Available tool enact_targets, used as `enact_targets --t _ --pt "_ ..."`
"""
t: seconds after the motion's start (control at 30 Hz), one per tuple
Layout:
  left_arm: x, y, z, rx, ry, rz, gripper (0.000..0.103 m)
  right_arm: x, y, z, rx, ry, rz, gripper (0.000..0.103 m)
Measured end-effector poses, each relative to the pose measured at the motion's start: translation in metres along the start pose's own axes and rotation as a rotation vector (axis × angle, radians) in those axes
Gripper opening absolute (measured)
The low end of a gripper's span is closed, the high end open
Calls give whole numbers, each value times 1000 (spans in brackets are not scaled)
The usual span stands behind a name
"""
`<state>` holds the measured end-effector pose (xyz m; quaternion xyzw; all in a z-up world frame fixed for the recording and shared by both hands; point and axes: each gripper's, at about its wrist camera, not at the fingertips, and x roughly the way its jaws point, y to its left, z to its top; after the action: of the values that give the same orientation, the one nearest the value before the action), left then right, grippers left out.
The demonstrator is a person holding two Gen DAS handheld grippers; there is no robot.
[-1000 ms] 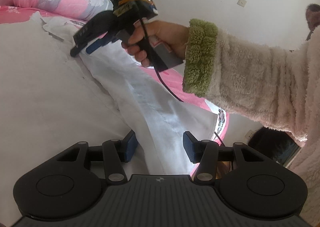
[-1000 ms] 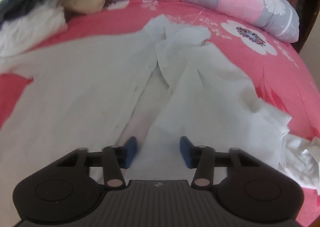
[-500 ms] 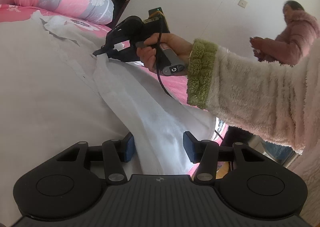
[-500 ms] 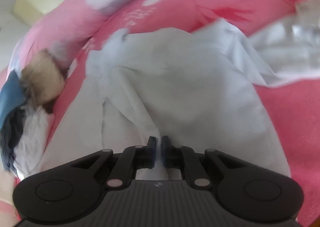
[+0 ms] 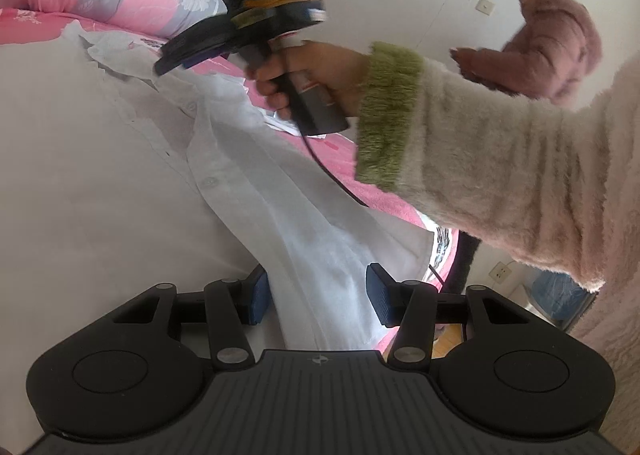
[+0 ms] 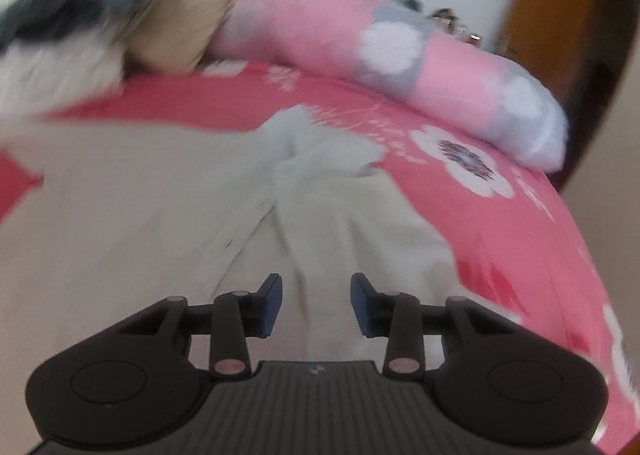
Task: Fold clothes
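White cotton, that's the shirt (image 5: pixel 132 183), spread flat across the pink floral bedspread (image 6: pixel 516 223), its button placket running up toward a crumpled collar (image 6: pixel 332 159) near the head of the bed. The front panel on the right side lies loosely over the body, its hem trailing toward the bed's edge.

The left gripper (image 5: pixel 316 297) hovers low at the hem with its blue pads wide apart, cloth lying between them but nothing pinched. The right gripper (image 6: pixel 316 305) hangs above the placket, jaws likewise spread and empty; from the left wrist camera you can see it held in a hand (image 5: pixel 304 75) poking out of a fluffy cream sleeve (image 5: pixel 500 175) with a green cuff, a black cable dangling from it across the shirt.

Around the shirt: a long pink-and-grey bolster (image 6: pixel 400 39) against the far side, and a heap of other clothes (image 6: pixel 80 23) in blue, dark, tan and white at the top left corner of the bed. A second person in a pink fleecy top (image 5: pixel 560 43) stands by the wall, beside a wooden door (image 6: pixel 552 3).

The right wrist view is smeared with motion, so the heap's pieces are hard to separate. The sleeve blocks much of the room, and the shirt's right sleeve can't be made out.
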<state>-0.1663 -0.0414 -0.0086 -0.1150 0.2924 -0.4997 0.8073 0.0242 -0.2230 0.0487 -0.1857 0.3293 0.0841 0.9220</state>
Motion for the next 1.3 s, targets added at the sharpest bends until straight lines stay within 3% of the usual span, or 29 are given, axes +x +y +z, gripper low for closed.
enact_targets --t 0.17,0.3,0.4,0.63,0.77,0.87,0.97,1.0,1.03,1.1,1.2,1.3 --pt "3 4 5 5 1 -2 50 38 5 -2 -28 69 -38 24" --pt "4 6 8 5 1 -5 50 46 -9 -3 67 74 -4 7" --pt "5 6 10 6 0 -7 50 40 -25 2 207 43 66 4" --pt "6 9 12 8 -1 -12 50 30 -59 18 542 4 348 4" --pt "9 11 17 10 -1 -15 50 46 -42 23 500 71 395 4" --pt "11 12 20 13 -2 -16 50 63 -22 23 414 131 371 4" --pt "13 13 24 18 -3 -17 50 68 -5 22 340 137 330 6" --pt "14 14 26 18 -6 -18 50 66 -5 23 342 133 331 10" --pt "15 16 28 17 -10 -19 50 63 -7 23 349 127 332 20" --pt "15 17 30 17 -21 -22 50 47 -16 24 392 105 333 31" --pt "14 10 29 63 -37 -21 50 6 -31 21 407 64 315 31" --pt "13 3 27 111 -53 -20 50 -45 -20 11 294 59 258 31"
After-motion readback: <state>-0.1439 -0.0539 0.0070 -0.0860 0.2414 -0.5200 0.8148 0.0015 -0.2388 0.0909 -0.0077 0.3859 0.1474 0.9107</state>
